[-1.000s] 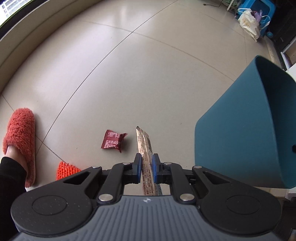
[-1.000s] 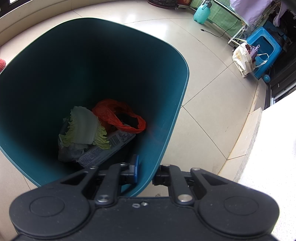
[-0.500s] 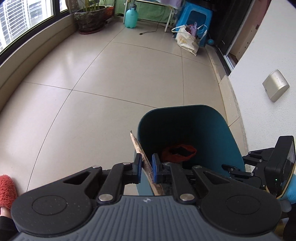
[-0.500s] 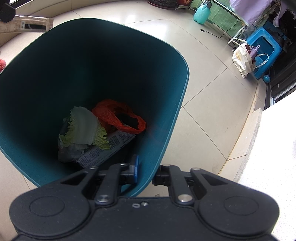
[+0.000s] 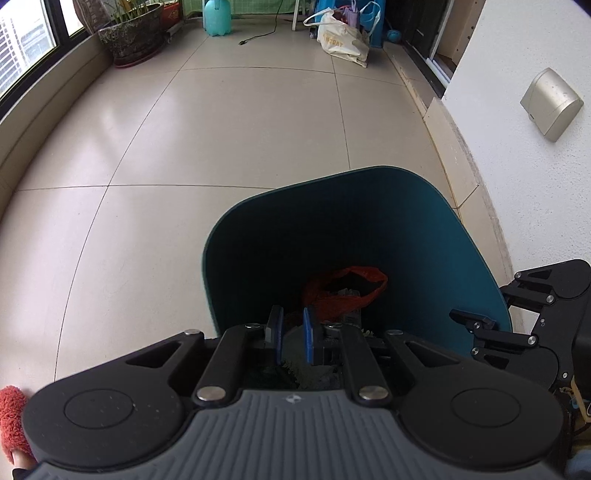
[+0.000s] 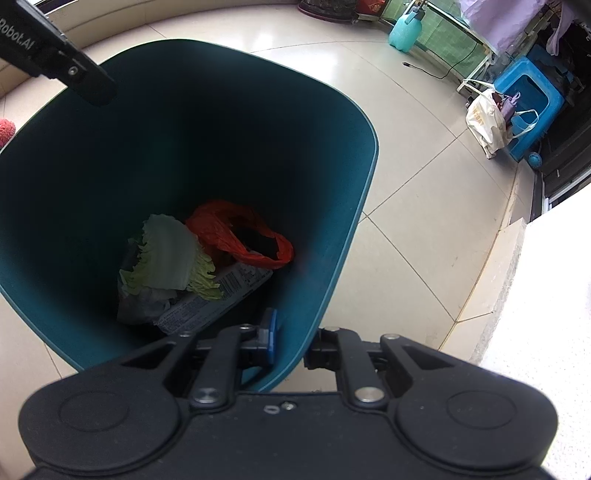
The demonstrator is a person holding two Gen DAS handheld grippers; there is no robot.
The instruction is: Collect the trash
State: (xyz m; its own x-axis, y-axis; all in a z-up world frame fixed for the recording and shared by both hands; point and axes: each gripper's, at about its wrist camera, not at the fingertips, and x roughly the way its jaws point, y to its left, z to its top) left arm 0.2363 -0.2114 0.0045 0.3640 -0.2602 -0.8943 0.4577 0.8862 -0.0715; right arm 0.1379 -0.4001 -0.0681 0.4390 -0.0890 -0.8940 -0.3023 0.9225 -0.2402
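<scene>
A teal bin (image 5: 461, 266) stands on the tiled floor by the wall. My left gripper (image 5: 291, 332) hangs over its opening, pointing down. Its blue pads stand as close together as when they pinched the brown strip wrapper. The strip itself is lost against the dark inside. One left finger (image 6: 92, 85) reaches over the far rim in the right wrist view. My right gripper (image 6: 291, 343) is shut on the near wall of the bin (image 6: 369, 147). Inside lie a red plastic bag (image 6: 240, 236), a cabbage leaf (image 6: 166, 254) and a printed packet (image 6: 221, 295).
A white wall (image 5: 517, 110) with a socket cover (image 5: 550, 103) runs close on the right. A fluffy red slipper (image 5: 11, 417) is at the lower left. A plant pot (image 5: 133, 37), a teal sprayer (image 5: 218, 18), a white tote bag (image 5: 343, 40) and a blue stool (image 6: 528, 99) stand far off.
My left gripper swung from the floor litter across to above the bin's opening. The strip no longer sticks up past its pads. The right gripper and the bin's contents look unchanged.
</scene>
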